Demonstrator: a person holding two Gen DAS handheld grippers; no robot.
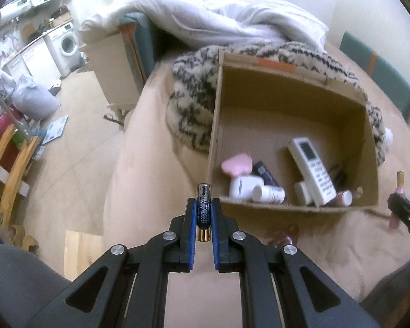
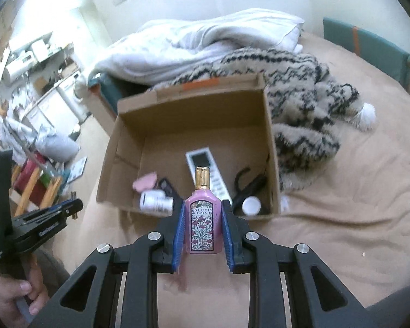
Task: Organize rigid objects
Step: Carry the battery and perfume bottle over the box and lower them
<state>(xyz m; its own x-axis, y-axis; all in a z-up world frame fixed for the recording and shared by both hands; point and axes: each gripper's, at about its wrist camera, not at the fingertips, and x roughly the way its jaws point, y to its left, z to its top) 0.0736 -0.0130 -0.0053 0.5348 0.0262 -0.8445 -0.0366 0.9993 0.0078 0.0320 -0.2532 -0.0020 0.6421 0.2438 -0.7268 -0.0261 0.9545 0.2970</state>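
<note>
My left gripper [image 1: 203, 203] is shut on a dark blue battery [image 1: 203, 210] with a gold end, held upright above the bed. My right gripper [image 2: 203, 205] is shut on a pink perfume bottle [image 2: 203, 224] with a gold cap and a floral label. Ahead of both lies an open cardboard box [image 1: 289, 93] [image 2: 194, 104] on the bed. Inside it are a white remote [image 1: 311, 169], a pink flat item [image 1: 236, 165], white bottles [image 1: 268, 193] and a dark tube [image 1: 265, 173]. The right gripper [image 1: 396, 199] with the bottle shows at the edge of the left wrist view, and the left gripper [image 2: 72, 205] at the left of the right wrist view.
A patterned fleece blanket [image 2: 306, 104] and a white duvet [image 2: 199, 41] lie behind and beside the box. Beige bed sheet [image 2: 355, 205] spreads to the right. A green headboard [image 2: 369, 46] stands at the far right. Off the bed's left are floor clutter and a washing machine [image 1: 65, 43]. A hand [image 2: 11, 298] holds the left gripper's handle.
</note>
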